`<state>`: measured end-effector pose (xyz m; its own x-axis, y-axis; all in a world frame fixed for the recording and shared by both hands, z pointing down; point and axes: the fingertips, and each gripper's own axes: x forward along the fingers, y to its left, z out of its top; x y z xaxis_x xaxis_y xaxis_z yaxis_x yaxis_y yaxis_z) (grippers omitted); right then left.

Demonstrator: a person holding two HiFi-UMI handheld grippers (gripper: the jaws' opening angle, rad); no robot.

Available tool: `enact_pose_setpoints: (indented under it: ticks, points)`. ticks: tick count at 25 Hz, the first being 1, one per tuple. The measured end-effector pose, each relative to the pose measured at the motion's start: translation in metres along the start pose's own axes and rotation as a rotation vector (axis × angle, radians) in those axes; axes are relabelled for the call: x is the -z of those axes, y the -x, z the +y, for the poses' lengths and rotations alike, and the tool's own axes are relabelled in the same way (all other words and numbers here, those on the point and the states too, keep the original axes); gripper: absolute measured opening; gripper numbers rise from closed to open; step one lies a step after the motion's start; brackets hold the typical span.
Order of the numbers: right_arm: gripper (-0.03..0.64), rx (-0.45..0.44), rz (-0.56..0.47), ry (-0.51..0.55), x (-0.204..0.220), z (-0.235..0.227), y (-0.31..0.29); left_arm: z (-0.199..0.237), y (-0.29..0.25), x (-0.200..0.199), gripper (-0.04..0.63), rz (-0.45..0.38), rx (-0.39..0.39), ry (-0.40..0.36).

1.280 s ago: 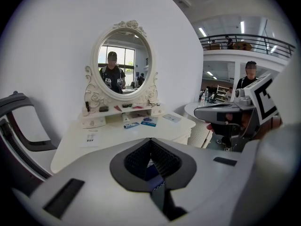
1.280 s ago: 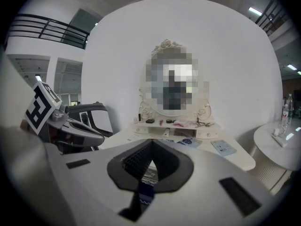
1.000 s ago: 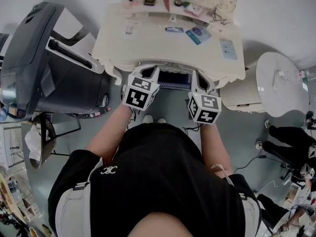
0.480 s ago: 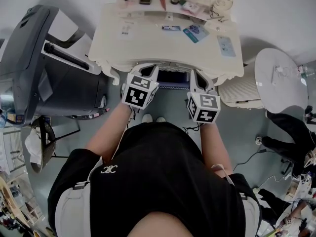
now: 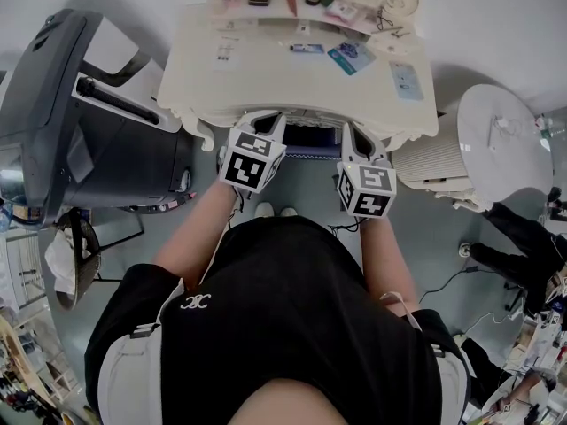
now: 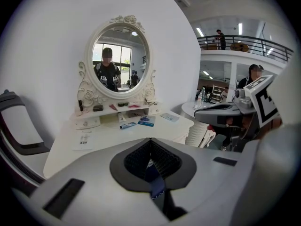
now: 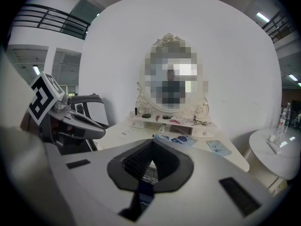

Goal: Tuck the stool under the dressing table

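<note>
The stool (image 5: 311,140) shows as a dark blue seat at the front edge of the cream dressing table (image 5: 266,78), partly under the top. My left gripper (image 5: 269,131) reaches down at the seat's left side and my right gripper (image 5: 353,140) at its right side. Both are shut. In the left gripper view the pads (image 6: 162,158) meet, and a strip of the blue seat (image 6: 154,175) shows through the slit below them. The right gripper view (image 7: 149,166) gives the same sight of the blue seat (image 7: 145,194). Whether the tips touch the seat I cannot tell.
An oval mirror (image 6: 120,62) and small toiletries stand at the back of the tabletop. A big grey reclining chair (image 5: 80,122) sits close on the left. A white ribbed unit (image 5: 434,166) and a round white side table (image 5: 500,144) stand on the right.
</note>
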<state>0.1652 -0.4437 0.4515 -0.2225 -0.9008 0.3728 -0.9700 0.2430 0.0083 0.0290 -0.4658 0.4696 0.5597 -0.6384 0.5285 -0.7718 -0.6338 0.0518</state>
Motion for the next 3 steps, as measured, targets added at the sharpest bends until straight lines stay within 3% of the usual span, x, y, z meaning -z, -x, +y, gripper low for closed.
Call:
enact_pose_setpoints:
  ticks: [3]
  points:
    - [0.009, 0.002, 0.003, 0.001, 0.0011, -0.0010, -0.0012, 0.0003, -0.0005, 0.0007, 0.008, 0.005, 0.002, -0.003]
